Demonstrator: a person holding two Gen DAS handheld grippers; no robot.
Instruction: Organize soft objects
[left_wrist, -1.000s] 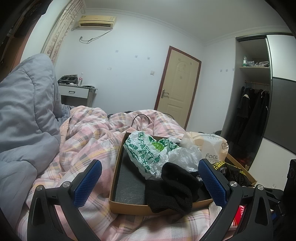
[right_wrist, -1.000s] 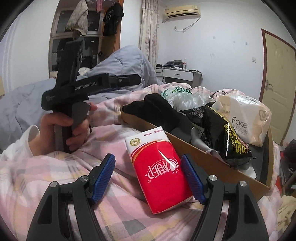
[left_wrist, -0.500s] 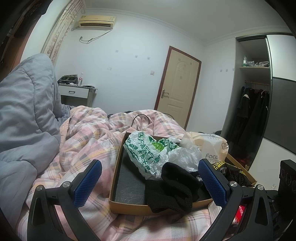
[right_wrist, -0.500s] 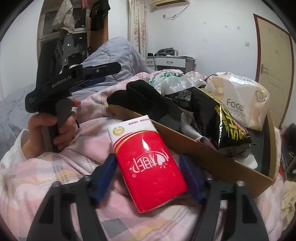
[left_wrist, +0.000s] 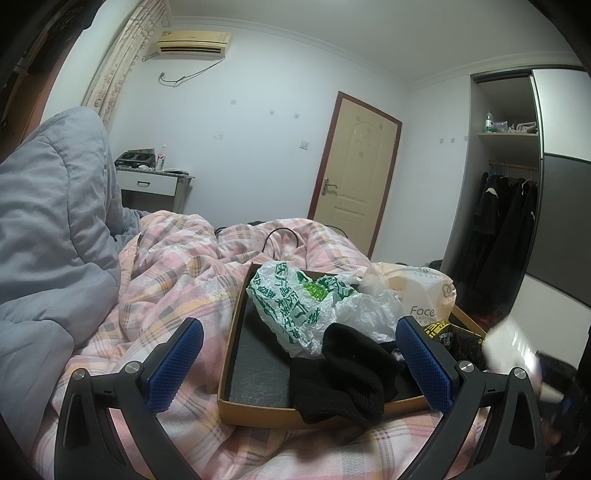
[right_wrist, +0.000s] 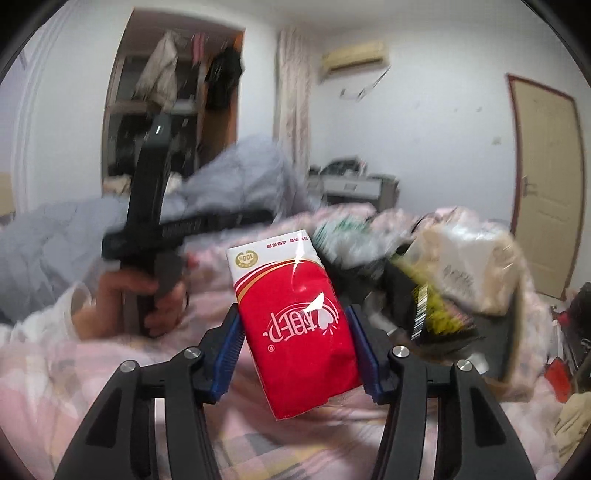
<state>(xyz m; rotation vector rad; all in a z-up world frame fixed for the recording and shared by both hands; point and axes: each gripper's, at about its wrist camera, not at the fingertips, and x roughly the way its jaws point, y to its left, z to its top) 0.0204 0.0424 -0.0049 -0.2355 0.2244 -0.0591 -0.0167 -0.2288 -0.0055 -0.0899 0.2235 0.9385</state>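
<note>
My right gripper (right_wrist: 293, 317) has its jaws closing, and both blue pads press the sides of a red tissue pack (right_wrist: 299, 354), which hangs tilted above the pink plaid quilt (right_wrist: 55, 376). The cardboard box (left_wrist: 227, 354) on the bed holds a black cloth (left_wrist: 343, 376), a green-printed plastic bag (left_wrist: 291, 299), a beige "Face" tissue pack (left_wrist: 424, 295) and a black-yellow snack bag (left_wrist: 447, 332). My left gripper (left_wrist: 297, 328) stands open in front of the box with nothing between its fingers. A hand (right_wrist: 147, 295) holds it in the right wrist view.
A bunched grey duvet (left_wrist: 48, 221) lies at the left of the bed. The pink plaid quilt (left_wrist: 166, 266) covers the rest. A nightstand (left_wrist: 147, 184) and door (left_wrist: 354, 177) stand at the far wall. Dark coats (left_wrist: 506, 229) hang in the wardrobe at the right.
The right jaws have narrowed onto the red tissue pack and lifted it off the quilt, and that view has swung and blurred. The left gripper has not moved.
</note>
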